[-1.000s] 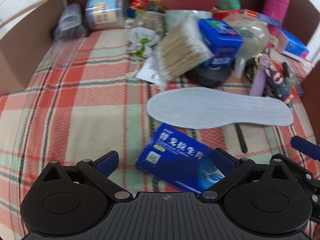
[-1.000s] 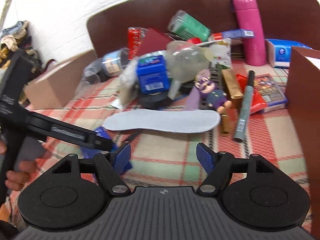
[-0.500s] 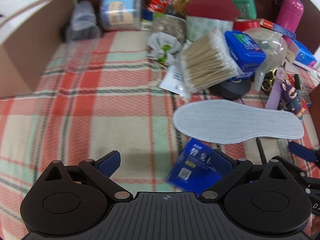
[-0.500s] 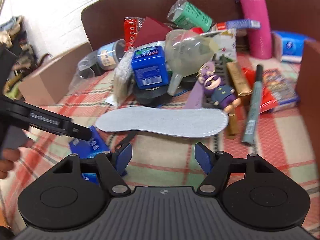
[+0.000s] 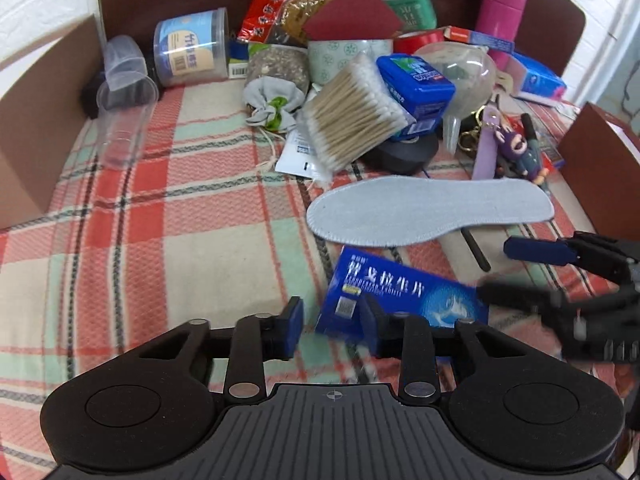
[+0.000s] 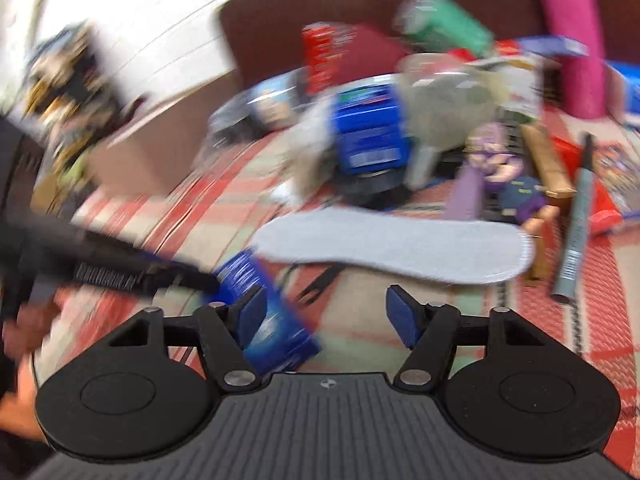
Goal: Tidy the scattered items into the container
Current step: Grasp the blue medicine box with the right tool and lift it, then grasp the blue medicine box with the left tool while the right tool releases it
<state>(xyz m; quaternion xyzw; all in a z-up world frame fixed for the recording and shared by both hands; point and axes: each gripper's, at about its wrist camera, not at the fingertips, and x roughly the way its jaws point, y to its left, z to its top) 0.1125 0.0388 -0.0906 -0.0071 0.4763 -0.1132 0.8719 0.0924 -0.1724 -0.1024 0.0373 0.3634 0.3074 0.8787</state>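
A blue medicine box [image 5: 400,296] lies on the plaid cloth just below a grey insole [image 5: 432,210]. My left gripper [image 5: 332,330] is open and empty, its jaws narrowed, with the box's left end just past its right finger. My right gripper [image 6: 326,314] is open and empty; the blue box [image 6: 264,312] lies by its left finger. The right gripper also shows at the right edge of the left wrist view [image 5: 560,276]. The insole [image 6: 392,244] lies ahead of it. The right wrist view is blurred.
A pile of items fills the back of the brown cardboard box [image 5: 36,128]: cotton swabs [image 5: 352,120], blue tin [image 5: 416,84], black tape roll [image 5: 404,152], pink bottle [image 5: 500,8], clear cups [image 5: 124,120], purple figure [image 5: 520,152], grey marker [image 6: 576,224].
The left gripper's jaws have closed partway and it has shifted left of the blue box. The right gripper is moving fast toward the box; its view has blurred.
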